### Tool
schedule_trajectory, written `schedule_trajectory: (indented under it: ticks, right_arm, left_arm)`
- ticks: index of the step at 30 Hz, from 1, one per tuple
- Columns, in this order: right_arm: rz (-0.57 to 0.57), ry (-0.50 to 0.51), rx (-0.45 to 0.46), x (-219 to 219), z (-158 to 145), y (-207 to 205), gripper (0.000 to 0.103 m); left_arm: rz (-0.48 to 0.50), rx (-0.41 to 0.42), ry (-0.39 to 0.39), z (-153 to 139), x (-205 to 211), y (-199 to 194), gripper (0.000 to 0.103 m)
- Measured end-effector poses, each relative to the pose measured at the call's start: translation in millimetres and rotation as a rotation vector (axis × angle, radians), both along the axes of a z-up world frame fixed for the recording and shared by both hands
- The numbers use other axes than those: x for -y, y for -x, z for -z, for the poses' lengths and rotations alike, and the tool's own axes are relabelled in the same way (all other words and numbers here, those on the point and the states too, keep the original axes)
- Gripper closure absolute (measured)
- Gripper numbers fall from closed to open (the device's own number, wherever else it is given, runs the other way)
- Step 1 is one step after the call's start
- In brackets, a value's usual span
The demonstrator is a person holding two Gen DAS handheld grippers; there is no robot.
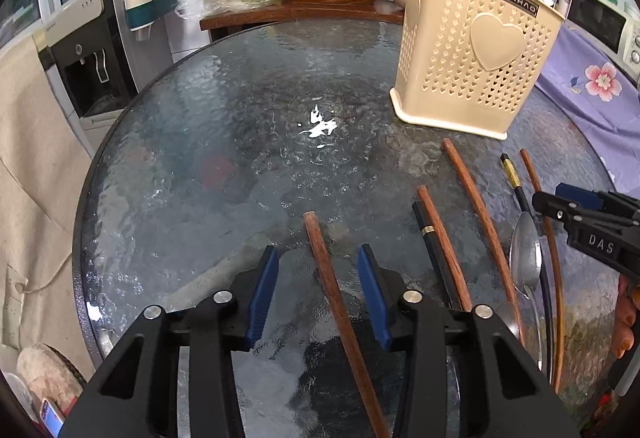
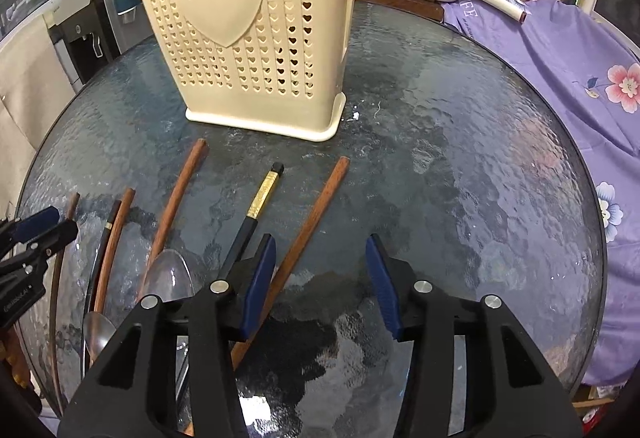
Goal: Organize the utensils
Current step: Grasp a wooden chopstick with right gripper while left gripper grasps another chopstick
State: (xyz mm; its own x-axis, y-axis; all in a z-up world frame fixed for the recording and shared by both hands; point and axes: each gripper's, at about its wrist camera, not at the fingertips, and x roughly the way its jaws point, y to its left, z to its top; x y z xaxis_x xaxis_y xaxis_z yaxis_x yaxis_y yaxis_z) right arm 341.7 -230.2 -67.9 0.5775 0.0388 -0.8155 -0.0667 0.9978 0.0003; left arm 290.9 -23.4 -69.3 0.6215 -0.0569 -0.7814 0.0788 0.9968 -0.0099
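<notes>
Left gripper (image 1: 318, 292) part-open, straddling a brown wooden chopstick (image 1: 340, 314) w/o pinching, its long axis along the fingers toward the counter's far edge; right gripper (image 2: 322, 288) part-open, empty.

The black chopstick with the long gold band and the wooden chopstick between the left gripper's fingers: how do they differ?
The black chopstick is dark with a gold band near its top; the wooden chopstick is plain reddish brown. The black one lies close beside the spoon, by the right gripper; the wooden one lies alone at the left gripper. Both lie flat on the glass table.
</notes>
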Motion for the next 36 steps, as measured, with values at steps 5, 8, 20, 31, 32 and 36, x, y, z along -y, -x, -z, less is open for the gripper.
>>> schedule_trajectory:
  ticks: [5, 8, 20, 31, 32, 36]
  right_arm:
    - [0.023, -0.01, -0.005, 0, 0, -9, 0.058]
    - [0.04, -0.01, -0.003, -1, 0, -13, 0.061]
    - [0.108, -0.011, 0.007, -6, 0, -28, 0.073]
    - [0.084, 0.045, 0.03, -16, 1, -27, 0.09]
    - [0.083, 0.043, 0.029, -17, 2, -27, 0.091]
    - [0.082, 0.032, 0.026, -16, 2, -28, 0.093]
  left_arm:
    - [-0.005, -0.012, -0.002, 0, 4, -3, 0.069]
    - [-0.003, -0.012, -0.003, 0, 8, -4, 0.069]
    - [-0.022, -0.004, -0.006, -1, 12, -4, 0.073]
    - [-0.022, -0.008, 0.002, -1, 14, -10, 0.079]
    - [-0.022, -0.008, 0.002, -1, 14, -10, 0.08]
    - [-0.021, -0.009, -0.004, -1, 14, -10, 0.081]
